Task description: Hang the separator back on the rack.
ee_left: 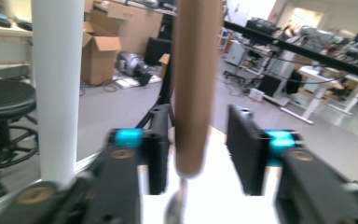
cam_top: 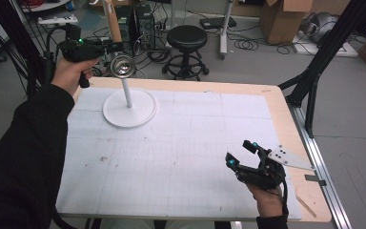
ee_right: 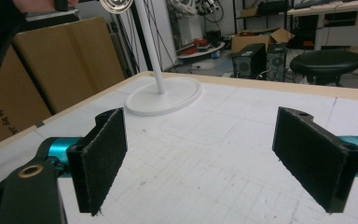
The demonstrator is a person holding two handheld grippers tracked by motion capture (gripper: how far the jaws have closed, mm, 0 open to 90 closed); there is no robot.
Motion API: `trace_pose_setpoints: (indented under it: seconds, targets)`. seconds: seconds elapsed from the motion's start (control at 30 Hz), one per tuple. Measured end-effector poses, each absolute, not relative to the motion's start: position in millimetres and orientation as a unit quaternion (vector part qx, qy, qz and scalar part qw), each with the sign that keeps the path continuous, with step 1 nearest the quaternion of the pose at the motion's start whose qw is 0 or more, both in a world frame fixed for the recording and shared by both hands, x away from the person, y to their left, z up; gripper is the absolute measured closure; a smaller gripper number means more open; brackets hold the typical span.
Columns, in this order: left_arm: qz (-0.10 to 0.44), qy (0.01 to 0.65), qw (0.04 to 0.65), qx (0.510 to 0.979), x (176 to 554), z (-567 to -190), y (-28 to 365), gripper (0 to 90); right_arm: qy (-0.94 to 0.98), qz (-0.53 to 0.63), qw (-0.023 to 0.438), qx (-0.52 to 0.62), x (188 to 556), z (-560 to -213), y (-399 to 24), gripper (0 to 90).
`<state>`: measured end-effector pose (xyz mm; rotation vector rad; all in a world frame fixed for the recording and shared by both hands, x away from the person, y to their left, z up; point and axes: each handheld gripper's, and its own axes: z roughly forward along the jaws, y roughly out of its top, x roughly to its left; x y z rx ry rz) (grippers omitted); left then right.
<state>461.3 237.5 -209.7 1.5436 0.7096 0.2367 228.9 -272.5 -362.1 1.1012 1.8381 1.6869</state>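
Observation:
A ladle hangs upright beside the tall white post (cam_top: 126,90) of a stand with a round base (cam_top: 129,109) at the table's far left. Its shiny metal bowl (cam_top: 122,66) is at the bottom and its brown wooden handle (cam_top: 114,21) rises above. My left gripper (cam_top: 116,46) is held level at the handle. In the left gripper view the handle (ee_left: 193,93) stands between the black pads (ee_left: 244,149) with a gap on each side, so the gripper (ee_left: 198,137) is open. My right gripper (cam_top: 239,153) rests near the table's front right, open and holding nothing (ee_right: 214,154).
The white gridded table (cam_top: 276,119) has a wooden rim. Beyond its far edge stand a black stool (cam_top: 187,38), computer towers (cam_top: 140,21) and cardboard boxes (cam_top: 279,19). A black frame leg (cam_top: 314,71) slants down at the right.

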Motion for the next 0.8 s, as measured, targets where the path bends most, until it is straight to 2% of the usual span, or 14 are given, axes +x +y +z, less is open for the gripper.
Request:
trace_pose_setpoints:
  seconds: [0.03,0.17,0.3,0.37,0.67,0.8]
  targets:
    - [0.110,0.317,0.654,0.678,456,-212,239,46.6,0.660,0.605,0.206,0.395,229,-362,-273,16.3]
    - [0.140,0.330,0.646,0.674,432,-228,246,30.1,0.656,0.604,0.212,0.400,226,-363,-278,16.2]
    - [0.148,0.332,0.646,0.671,407,-241,255,26.6,0.652,0.605,0.212,0.404,225,-363,-281,16.1]
    - [0.158,0.335,0.644,0.670,395,-247,257,20.3,0.650,0.605,0.219,0.405,223,-362,-281,16.1]
    - [0.197,0.303,0.646,0.673,338,-283,251,19.4,0.659,0.590,0.232,0.405,224,-364,-280,16.1]
    - [0.198,0.302,0.647,0.671,316,-307,251,18.9,0.667,0.586,0.239,0.395,222,-364,-279,16.1]
